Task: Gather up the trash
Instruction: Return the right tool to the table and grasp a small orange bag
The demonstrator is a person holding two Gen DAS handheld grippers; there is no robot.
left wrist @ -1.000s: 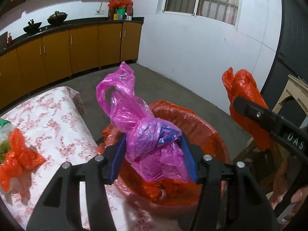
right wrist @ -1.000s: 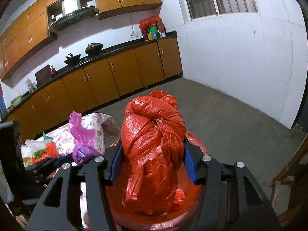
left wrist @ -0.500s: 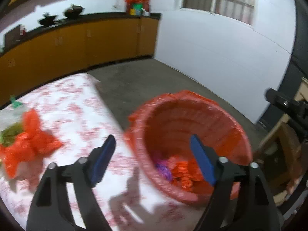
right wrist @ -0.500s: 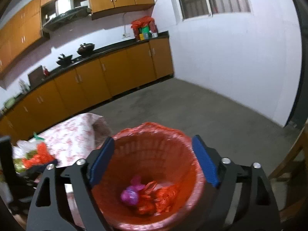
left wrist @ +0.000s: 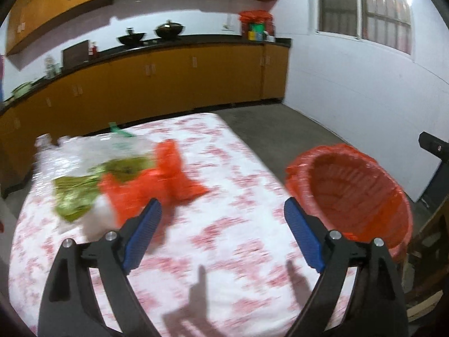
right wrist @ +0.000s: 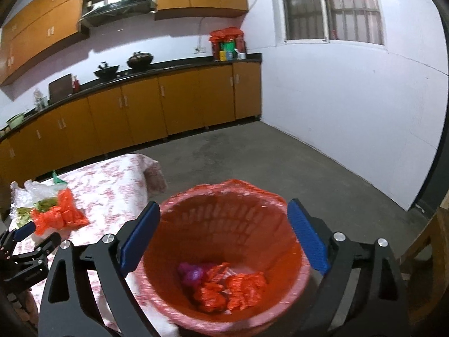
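**Opening both tools around the bin**

Hovering over the red-lined waste basket [right wrist: 224, 252], the right tool [right wrist: 223, 236] is opening wide, gripping nothing. Pink and red knotted bags [right wrist: 224, 286] are lying inside the basket. Left of the basket, the left tool [left wrist: 221, 233] is opening empty above the floral tabletop [left wrist: 224, 196], near an orange bag [left wrist: 157, 185].

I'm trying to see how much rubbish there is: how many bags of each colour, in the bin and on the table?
Orange bags: 3, two in the bin, namely and, and one on the table
Purple bags: 1, in the bin
Clear bags: 1, on the table, with green scraps
Total: 5
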